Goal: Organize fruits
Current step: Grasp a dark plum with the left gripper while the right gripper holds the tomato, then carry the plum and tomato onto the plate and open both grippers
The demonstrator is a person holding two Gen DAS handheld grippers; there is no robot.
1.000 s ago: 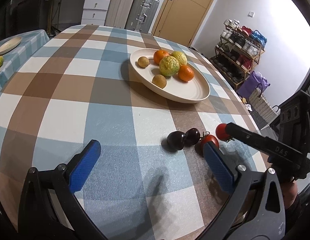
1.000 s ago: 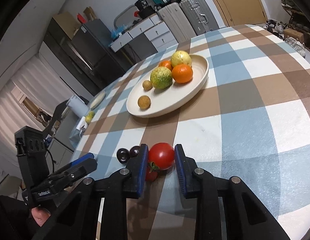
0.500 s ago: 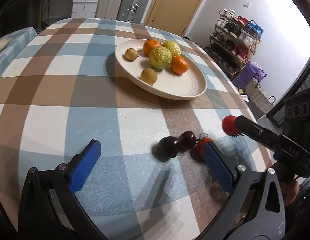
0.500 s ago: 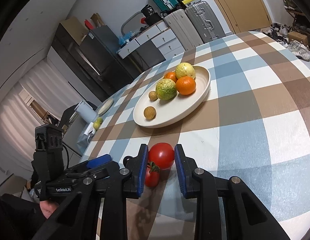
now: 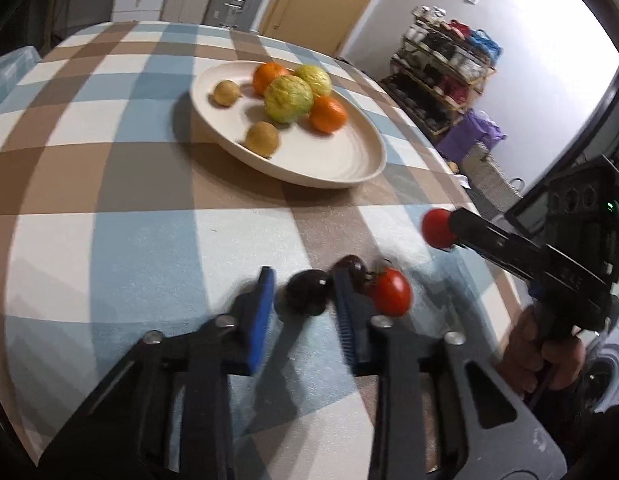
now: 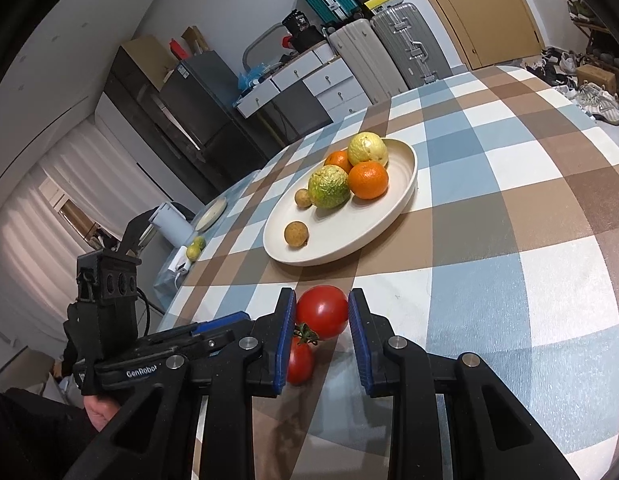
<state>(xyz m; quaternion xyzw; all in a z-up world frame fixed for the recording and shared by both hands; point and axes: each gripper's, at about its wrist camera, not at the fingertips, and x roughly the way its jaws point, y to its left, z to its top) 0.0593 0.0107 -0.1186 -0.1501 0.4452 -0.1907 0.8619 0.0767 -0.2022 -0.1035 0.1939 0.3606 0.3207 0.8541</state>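
The checked tablecloth is filling both views, brown, blue and white squares running right across the table. On it the cream plate is sitting well beyond both grippers, carrying two oranges, two knobbly yellow-green fruits bunched together and two small tan round fruits lying apart from that bunch.

The left gripper is reaching low over the cloth, its blue-padded jaws drawn in narrow on either side of a dark plum; the picture is blurred there, so whether the pads are actually pressing the skin I cannot tell. A second dark plum is peeking out just behind the right-hand finger, and a stemmed tomato is lying on the cloth just outside that same finger.

The right gripper is holding a red tomato between its blue pads, squeezed snug on both sides. In the left wrist view that fruit is showing at the very tip of the black fingers, raised above the table edge. In the right wrist view the stemmed tomato is resting on the cloth right below the held one, partly hidden by the left-hand finger.
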